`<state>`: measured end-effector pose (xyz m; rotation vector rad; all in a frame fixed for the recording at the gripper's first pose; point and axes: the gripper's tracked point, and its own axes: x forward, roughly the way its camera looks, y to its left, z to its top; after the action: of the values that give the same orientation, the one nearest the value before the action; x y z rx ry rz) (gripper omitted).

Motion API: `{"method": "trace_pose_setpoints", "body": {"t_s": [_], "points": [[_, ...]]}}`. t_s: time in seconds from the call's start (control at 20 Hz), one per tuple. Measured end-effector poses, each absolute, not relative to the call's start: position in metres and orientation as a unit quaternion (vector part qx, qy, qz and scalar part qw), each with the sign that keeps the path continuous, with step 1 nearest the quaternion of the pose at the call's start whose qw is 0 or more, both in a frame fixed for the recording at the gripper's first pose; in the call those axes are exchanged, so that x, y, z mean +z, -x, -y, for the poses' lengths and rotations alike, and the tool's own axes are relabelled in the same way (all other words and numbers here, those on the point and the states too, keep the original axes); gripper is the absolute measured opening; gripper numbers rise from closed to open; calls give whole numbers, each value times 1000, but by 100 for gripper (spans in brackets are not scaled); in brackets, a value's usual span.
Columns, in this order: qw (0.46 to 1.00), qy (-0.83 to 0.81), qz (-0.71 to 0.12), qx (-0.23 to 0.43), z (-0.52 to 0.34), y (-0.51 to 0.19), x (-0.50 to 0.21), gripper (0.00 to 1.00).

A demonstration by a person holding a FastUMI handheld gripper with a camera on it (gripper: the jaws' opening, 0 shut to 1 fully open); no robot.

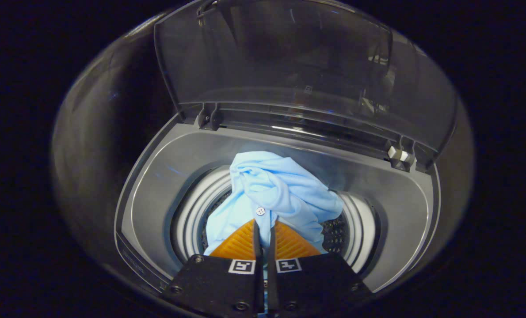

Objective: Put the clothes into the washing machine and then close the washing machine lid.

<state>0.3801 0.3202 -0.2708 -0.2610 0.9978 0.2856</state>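
Crumpled soft shirt (272,190) pinched in gripper (265,226)

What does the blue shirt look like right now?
The blue shirt is pale, soft-looking cloth, bunched and wrinkled, with one small white button showing. It hangs over the washing machine's round drum opening, under the raised clear lid. The tongs are shut on a fold of it.

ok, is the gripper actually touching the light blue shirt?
Touching. Gripper view: the gripper fingers are nearly closed, pinching a fold of the light blue shirt over the washing machine drum.
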Motion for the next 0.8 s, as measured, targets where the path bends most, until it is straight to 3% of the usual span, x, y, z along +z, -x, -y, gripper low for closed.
{"method": "trace_pose_setpoints", "body": {"t_s": [0.15,0.45,0.8], "points": [[861,125,-476,130,-319,-380,-269,12],[881,127,-440,118,-316,-386,-246,99],[908,91,-398,101,-314,-389,-182,99]]}}
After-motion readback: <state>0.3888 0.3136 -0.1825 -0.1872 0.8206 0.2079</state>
